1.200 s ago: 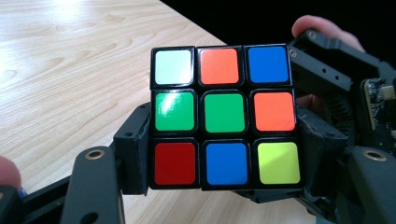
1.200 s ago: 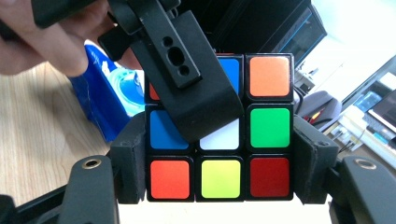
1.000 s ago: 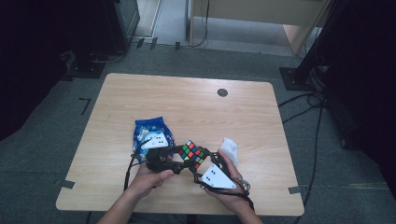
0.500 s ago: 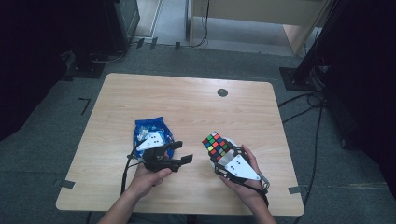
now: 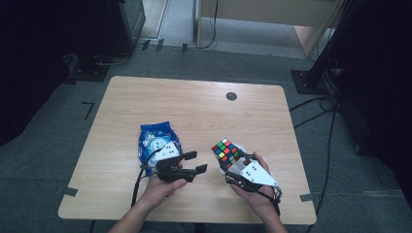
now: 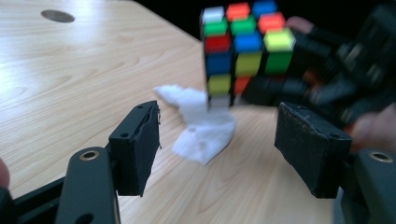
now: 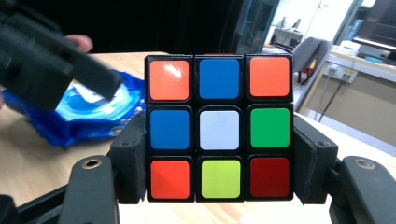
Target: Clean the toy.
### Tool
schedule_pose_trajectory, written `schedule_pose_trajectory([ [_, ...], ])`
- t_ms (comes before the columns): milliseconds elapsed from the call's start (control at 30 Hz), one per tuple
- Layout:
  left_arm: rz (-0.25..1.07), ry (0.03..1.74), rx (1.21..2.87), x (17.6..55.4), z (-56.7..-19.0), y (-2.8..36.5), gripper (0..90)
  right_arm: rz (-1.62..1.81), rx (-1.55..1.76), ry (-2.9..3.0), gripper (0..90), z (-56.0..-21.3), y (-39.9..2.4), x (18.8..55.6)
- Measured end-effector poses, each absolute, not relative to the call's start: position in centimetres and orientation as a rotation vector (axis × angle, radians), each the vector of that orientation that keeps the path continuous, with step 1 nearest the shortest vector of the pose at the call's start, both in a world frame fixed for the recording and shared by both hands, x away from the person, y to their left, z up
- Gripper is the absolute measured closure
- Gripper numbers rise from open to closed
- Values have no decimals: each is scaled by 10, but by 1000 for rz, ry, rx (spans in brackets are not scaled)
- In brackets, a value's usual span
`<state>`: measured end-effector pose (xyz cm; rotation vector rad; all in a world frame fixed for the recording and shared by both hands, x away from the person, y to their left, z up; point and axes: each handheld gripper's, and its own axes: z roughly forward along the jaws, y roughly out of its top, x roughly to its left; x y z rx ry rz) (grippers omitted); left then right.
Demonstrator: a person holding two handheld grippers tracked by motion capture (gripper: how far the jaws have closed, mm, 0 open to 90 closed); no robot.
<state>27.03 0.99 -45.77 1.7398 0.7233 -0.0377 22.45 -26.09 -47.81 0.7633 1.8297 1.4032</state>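
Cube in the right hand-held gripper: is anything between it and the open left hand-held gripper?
Nothing visible blocks the gap. The cube is clamped in the right hand-held gripper; the left hand-held gripper is open and empty, facing it. The white cloth lies on the table below the cube, and the blue packet sits off to the side.
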Motion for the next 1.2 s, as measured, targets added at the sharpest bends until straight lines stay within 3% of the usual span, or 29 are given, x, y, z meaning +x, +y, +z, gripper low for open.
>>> schedule_pose_trajectory([
  [233,-103,737,1695,271,-451,13,277,1427,736,1855,350,-481,-240,222],
  [433,-51,784,1745,267,-446,4,175,1423,700,1876,350,-484,-222,219],
  [667,19,804,1802,264,-446,-1,322,1407,663,1887,349,-486,-209,214],
  [1200,106,758,1874,257,-441,-6,346,1397,690,1867,340,-484,-201,212],
])
